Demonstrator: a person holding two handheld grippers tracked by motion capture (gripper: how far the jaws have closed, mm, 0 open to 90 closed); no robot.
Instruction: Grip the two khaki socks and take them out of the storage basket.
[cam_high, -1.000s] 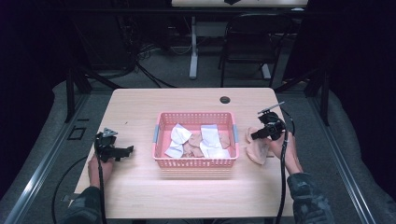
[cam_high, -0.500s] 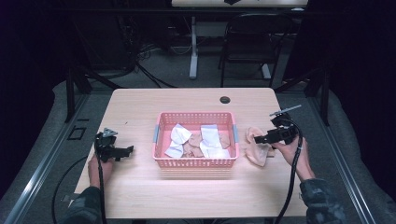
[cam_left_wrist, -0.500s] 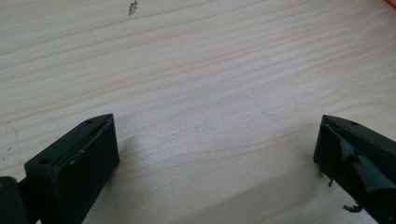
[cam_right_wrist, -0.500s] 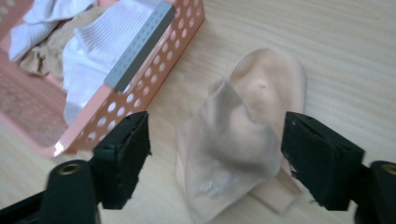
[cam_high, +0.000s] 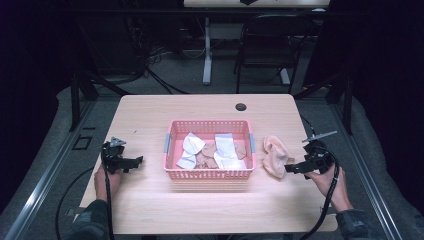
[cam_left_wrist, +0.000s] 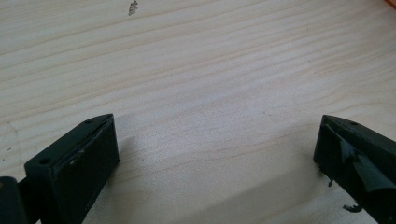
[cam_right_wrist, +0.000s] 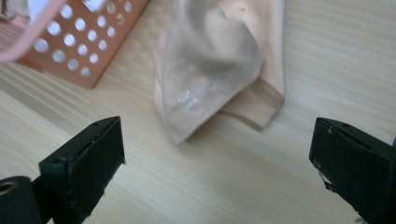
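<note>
We are backing the right hand-held gripper (cam_right_wrist: 217, 163), jaws just opening wide and empty, off the sock (cam_right_wrist: 219, 60) by the desk's (cam_high: 200, 210) right edge: soft, light, best pinched at its cuff.

A sock (cam_high: 274, 156) lies on the table (cam_high: 200, 210) just right of the basket (cam_high: 208, 175) holding cloths (cam_high: 225, 147).

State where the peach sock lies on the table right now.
In the high view the peach sock lies flat on the table, just right of the pink basket and left of the open right claw.
</note>
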